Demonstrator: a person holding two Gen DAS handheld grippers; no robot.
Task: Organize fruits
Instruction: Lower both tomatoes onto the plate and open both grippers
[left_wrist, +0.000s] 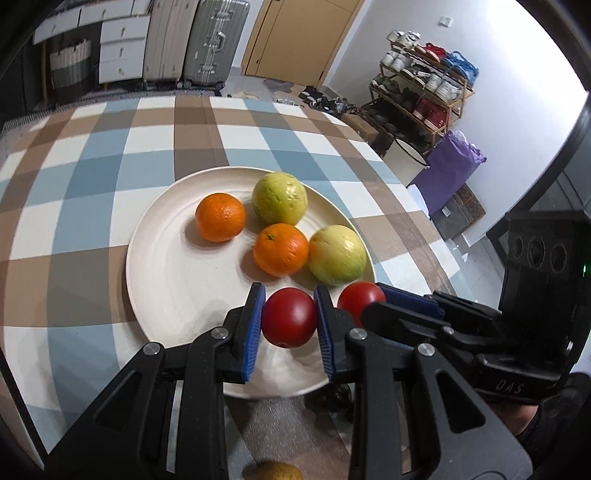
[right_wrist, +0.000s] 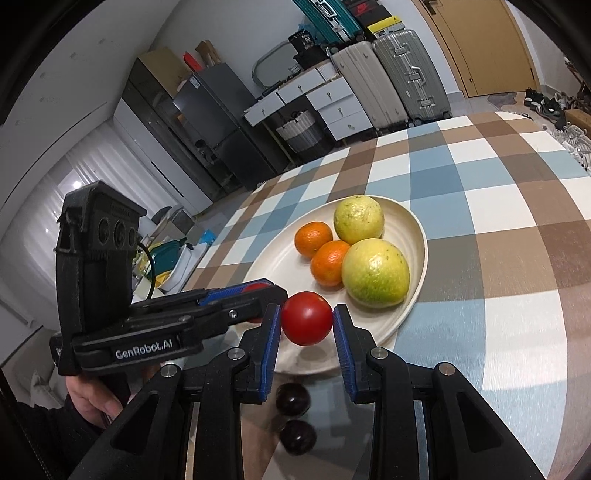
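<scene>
At the lower centre of each wrist view, your grippers are meeting side by side over the near rim of the plate (left_wrist: 147, 236). Your left gripper (left_wrist: 290, 319) is clamping a red tomato (left_wrist: 289, 317); your right gripper (right_wrist: 306, 319) is gripping a second tomato (right_wrist: 307, 318), and each tool is crowding the other's approach. Two dark plums (right_wrist: 293, 397) are lying on the cloth just below the plate's rim, under your right gripper. The cream plate is holding two oranges (left_wrist: 220, 217) and two yellow-green guavas (left_wrist: 279, 198), bunched toward its far right. The checked tablecloth (left_wrist: 92, 177) is covering the table; suitcases (left_wrist: 216, 40), white drawers and a shoe rack (left_wrist: 421, 85) are standing along the walls.
</scene>
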